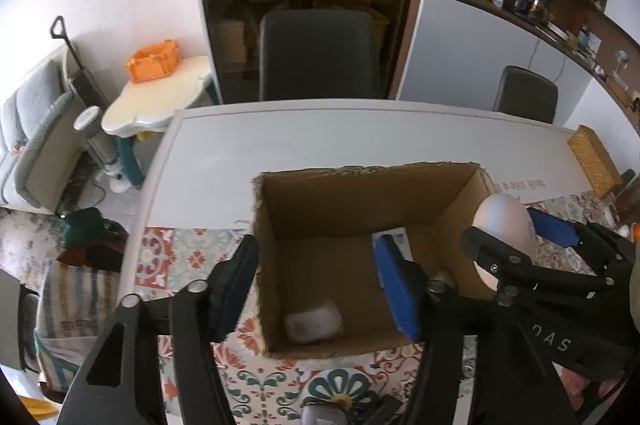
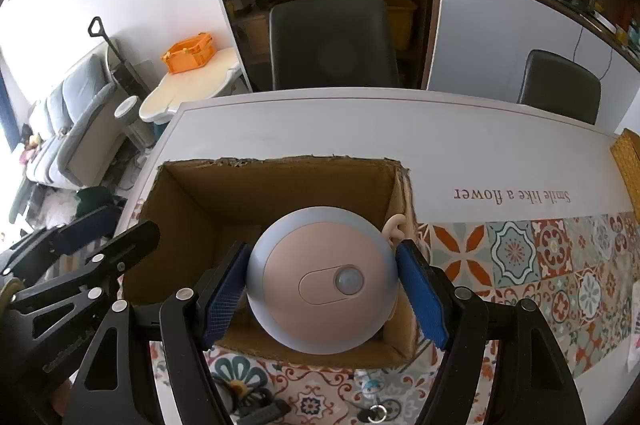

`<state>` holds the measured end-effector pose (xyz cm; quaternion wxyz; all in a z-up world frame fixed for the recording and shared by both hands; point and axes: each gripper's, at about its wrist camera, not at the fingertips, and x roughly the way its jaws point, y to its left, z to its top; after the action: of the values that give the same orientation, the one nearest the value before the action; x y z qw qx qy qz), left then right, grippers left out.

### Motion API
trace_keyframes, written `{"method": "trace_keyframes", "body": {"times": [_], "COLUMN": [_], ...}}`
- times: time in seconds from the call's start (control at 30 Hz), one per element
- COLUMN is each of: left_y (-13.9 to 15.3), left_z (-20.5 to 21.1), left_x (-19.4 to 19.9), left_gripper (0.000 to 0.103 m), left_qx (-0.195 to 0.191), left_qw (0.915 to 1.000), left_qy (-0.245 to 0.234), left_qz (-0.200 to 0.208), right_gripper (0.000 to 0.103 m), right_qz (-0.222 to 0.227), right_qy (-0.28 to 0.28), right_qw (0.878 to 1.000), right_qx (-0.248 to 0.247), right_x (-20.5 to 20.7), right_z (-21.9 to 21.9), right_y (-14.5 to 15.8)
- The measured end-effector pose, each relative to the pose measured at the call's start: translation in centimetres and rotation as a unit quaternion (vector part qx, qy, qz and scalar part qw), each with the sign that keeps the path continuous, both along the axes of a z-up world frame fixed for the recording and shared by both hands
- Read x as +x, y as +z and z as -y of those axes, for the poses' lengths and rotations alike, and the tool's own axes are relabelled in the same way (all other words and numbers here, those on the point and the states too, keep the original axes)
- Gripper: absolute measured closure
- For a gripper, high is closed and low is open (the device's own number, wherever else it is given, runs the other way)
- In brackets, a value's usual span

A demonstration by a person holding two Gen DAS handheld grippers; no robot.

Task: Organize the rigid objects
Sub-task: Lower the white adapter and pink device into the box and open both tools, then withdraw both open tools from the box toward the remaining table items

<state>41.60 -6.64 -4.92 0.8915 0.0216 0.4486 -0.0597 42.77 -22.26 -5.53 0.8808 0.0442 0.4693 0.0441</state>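
A round pink-and-grey sensor light (image 2: 322, 281) is clamped between the blue pads of the right gripper (image 2: 323, 295) and held over the right part of an open cardboard box (image 2: 276, 181) on the patterned table mat (image 2: 540, 257). The left gripper (image 1: 316, 289) is spread wide, its fingers straddling the box's left wall. A small white object (image 1: 314, 321) lies on the box floor.
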Motion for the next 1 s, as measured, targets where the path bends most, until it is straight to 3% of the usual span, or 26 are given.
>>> {"method": "trace_keyframes", "body": {"times": [0.1,0.2,0.33,1.0], "left_y": [0.2,0.4,0.9,4.1], "left_z": [-0.7,-1.6,-2.5,-2.6], "left_x": [-0.1,-0.3,-1.2,-9.3], "left_gripper": [0.03,0.029,0.019,0.003], "left_qx": [0.01,0.02,0.017,0.031], "left_qw": [0.9998,0.9991,0.9986,0.9952], "left_qy": [0.018,0.036,0.047,0.053], "left_qz": [0.006,0.011,0.018,0.077], "right_gripper": [0.029,0.029,0.019,0.019], "right_qz": [0.002,0.001,0.012,0.049], "right_qy": [0.005,0.004,0.001,0.009], "right_qw": [1.0,1.0,1.0,0.999], "right_qx": [-0.003,-0.01,-0.019,-0.012], "right_x": [0.1,0.1,-0.3,-8.1], "right_z": [-0.4,-0.8,-0.9,-0.7], "right_y": [0.2,0.3,0.9,3.5]}}
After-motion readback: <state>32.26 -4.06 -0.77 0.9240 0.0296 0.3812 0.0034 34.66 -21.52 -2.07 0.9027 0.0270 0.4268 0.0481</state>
